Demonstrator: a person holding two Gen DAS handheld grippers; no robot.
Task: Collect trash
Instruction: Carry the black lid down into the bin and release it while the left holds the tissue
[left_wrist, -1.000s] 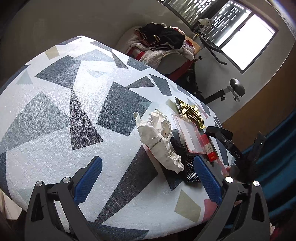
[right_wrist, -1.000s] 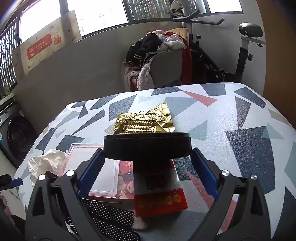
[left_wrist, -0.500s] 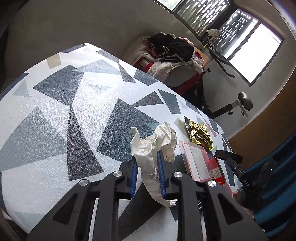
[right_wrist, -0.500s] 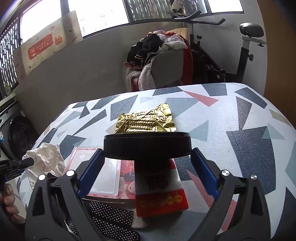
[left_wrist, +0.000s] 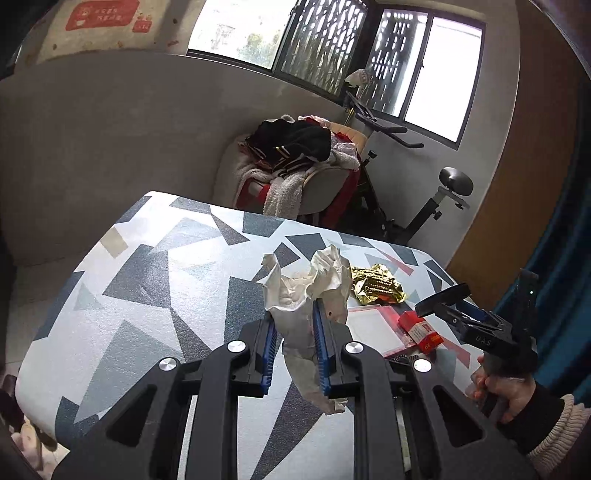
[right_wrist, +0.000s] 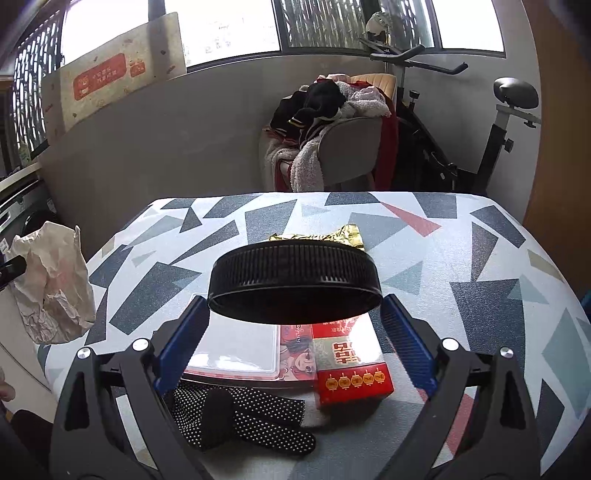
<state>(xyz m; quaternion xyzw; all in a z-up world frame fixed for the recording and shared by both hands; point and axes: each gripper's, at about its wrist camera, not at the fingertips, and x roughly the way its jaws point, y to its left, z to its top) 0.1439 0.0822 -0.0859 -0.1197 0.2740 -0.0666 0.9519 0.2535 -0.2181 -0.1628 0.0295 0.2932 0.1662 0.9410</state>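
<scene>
The left gripper (left_wrist: 293, 339) is clenched on the crumpled white paper (left_wrist: 306, 291), its blue pads (left_wrist: 320, 350) pressed into the wad from both sides; the paper hangs between them, lifted clear of the patterned tabletop (left_wrist: 155, 295), and in the right wrist view it shows off the table's left edge (right_wrist: 51, 284). The right gripper (right_wrist: 295, 314) grasps a black ribbed round lid (right_wrist: 295, 284), spread wide with a blue pad (right_wrist: 183, 332) against each side of its rim, held above the things lying near the tabletop's near edge. Under the lid lie a clear-topped flat case with a red border (right_wrist: 240, 350) and, touching its right side, a red box with gold print (right_wrist: 349, 365). Just in front of both, at the near edge, lies a black glove with white dots (right_wrist: 243, 417). Beyond the lid, toward the middle of the tabletop, a crinkled gold foil wrapper (right_wrist: 347, 234) lies flat, partly hidden by the lid. In the left wrist view the person's right hand (left_wrist: 506, 391) grips the handle of the right gripper off the table's right edge. Behind the table stand a chair heaped with clothes (right_wrist: 332, 122) and an exercise bike (right_wrist: 495, 140).
</scene>
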